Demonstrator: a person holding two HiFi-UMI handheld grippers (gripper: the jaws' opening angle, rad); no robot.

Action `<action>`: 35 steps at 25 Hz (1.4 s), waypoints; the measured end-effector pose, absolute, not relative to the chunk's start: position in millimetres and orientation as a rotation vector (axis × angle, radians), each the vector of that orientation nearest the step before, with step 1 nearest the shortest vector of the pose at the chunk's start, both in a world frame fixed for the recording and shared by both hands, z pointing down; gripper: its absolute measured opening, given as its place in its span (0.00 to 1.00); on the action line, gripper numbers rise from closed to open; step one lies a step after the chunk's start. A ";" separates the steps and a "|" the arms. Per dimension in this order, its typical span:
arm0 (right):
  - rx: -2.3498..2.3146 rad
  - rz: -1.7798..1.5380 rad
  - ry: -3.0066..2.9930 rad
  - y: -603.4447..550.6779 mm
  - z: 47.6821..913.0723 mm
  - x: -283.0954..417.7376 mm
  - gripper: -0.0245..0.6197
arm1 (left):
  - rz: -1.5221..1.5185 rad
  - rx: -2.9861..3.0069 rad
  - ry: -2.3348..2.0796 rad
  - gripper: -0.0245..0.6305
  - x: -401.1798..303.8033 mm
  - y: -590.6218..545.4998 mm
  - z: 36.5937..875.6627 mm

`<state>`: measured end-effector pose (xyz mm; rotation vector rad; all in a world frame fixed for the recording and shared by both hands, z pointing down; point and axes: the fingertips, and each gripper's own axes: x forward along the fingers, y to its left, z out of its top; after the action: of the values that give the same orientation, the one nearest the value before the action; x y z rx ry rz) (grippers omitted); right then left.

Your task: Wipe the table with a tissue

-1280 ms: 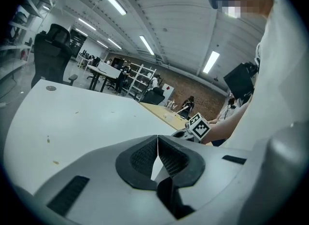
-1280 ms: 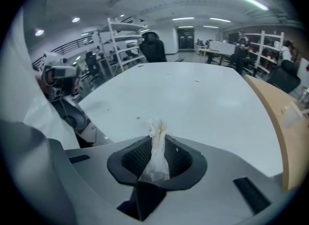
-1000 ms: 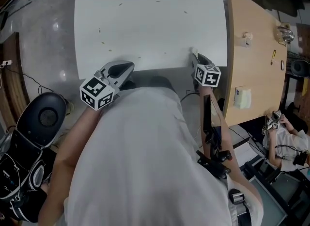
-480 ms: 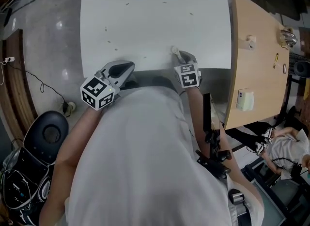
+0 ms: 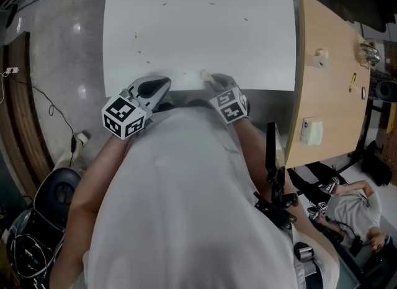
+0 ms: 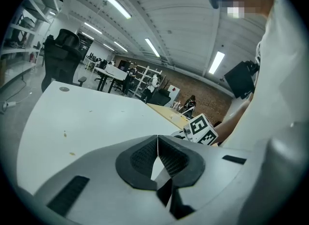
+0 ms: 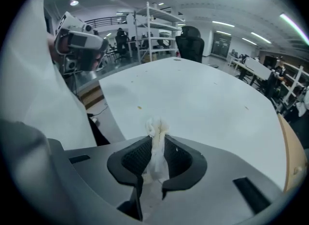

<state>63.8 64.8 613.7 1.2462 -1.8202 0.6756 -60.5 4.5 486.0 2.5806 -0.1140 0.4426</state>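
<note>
White crumpled tissue (image 7: 157, 127) is pinched between the pads of the right gripper (image 7: 156, 147) — its tip pokes out over the near edge of the pale table (image 5: 198, 33). Small brown specks (image 5: 138, 51) dot the tabletop. By the same edge sits the left gripper (image 6: 158, 142) — jaws pressed together, holding nothing.

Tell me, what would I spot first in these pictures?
The big white table fills the top of the head view, dotted with little brown specks. At its near edge the right gripper pinches a scrunched white tissue, while the left gripper sits shut and empty further left.
</note>
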 end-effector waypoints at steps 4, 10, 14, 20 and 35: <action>1.029 0.719 -1.906 74.9 617.8 41.7 0.16 | 0.447 2.577 -0.153 0.05 -55.7 3.7 487.4; 1.180 0.936 -2.056 64.4 598.9 69.0 0.16 | 0.456 2.583 -0.256 0.05 -49.8 13.5 475.8; 1.356 0.790 -1.907 51.0 601.4 126.9 0.16 | 0.457 2.576 -0.336 0.05 -50.2 18.5 466.8; 1.350 0.593 -1.808 46.8 609.3 126.2 0.16 | 0.484 2.561 -0.441 0.05 -57.9 28.3 458.9; 0.863 0.443 -2.110 74.0 605.9 15.5 0.16 | 0.495 2.551 -0.491 0.05 -56.7 40.4 456.5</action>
<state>15.5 74.0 605.9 0.8626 -2.1099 0.4434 -56.7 40.4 456.5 2.5513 -0.4905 0.4950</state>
